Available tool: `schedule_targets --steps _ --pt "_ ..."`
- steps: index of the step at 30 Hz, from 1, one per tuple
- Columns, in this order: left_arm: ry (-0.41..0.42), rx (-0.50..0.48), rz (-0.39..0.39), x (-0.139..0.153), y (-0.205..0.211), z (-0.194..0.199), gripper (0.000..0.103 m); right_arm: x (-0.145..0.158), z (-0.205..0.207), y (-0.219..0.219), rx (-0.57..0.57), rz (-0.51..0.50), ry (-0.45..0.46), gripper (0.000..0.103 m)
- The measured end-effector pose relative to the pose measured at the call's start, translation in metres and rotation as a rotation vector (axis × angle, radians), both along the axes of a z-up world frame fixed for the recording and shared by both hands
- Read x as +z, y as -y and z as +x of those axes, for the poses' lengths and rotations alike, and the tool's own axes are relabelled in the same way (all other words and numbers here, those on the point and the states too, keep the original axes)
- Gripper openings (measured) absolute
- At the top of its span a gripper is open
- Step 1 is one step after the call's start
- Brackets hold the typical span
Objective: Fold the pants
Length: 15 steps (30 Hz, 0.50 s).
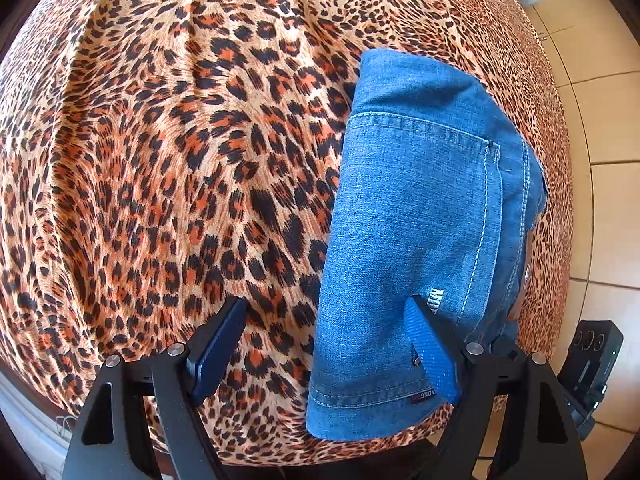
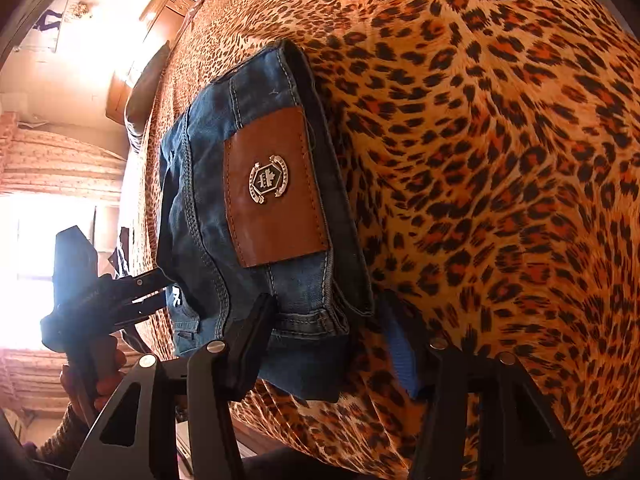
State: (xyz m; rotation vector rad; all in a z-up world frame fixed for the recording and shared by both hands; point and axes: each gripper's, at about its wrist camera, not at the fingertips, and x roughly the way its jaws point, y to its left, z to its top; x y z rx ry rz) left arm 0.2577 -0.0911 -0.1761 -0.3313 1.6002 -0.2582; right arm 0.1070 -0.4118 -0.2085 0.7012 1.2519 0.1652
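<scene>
Blue denim pants point(image 1: 416, 216) lie folded into a compact bundle on a leopard-print bed cover point(image 1: 160, 160). My left gripper point(image 1: 328, 316) is open; its right finger rests over the bundle's near edge, its left finger over the cover. In the right wrist view the bundle point(image 2: 200, 208) shows its waistband with a brown leather patch point(image 2: 272, 188). My right gripper point(image 2: 332, 320) is open with its fingers on either side of the bundle's near corner. The left gripper point(image 2: 156, 292) shows at the bundle's left side.
The leopard cover point(image 2: 500, 160) fills most of both views. A tiled floor point(image 1: 600, 140) lies past the bed's right edge. Wooden furniture point(image 2: 168, 4) and a bright window point(image 2: 24, 256) stand beyond the bed. A hand point(image 2: 104, 372) grips the left gripper's handle.
</scene>
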Motion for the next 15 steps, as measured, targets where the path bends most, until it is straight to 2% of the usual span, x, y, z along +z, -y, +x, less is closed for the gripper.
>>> schedule_targets --steps 2,4,6,7,10,15 --pt "0.033 0.009 -0.015 0.012 -0.001 0.003 0.075 0.007 0.006 -0.002 0.015 0.016 -0.011 0.058" --pt "0.094 0.016 -0.020 0.028 -0.004 0.006 0.078 0.018 0.007 0.008 0.002 0.042 0.014 0.059" --pt "0.113 0.036 -0.053 0.036 -0.008 0.010 0.088 0.024 0.014 0.019 -0.037 0.117 0.039 0.065" --pt "0.097 0.043 -0.072 0.033 -0.009 0.015 0.091 0.025 0.018 0.025 -0.066 0.149 0.051 0.070" --pt "0.026 0.075 -0.094 0.011 -0.011 0.026 0.091 0.022 0.034 0.036 -0.110 0.200 0.063 0.071" --pt "-0.045 0.114 -0.133 -0.017 -0.015 0.037 0.091 0.005 0.059 0.027 -0.081 0.216 0.038 0.071"
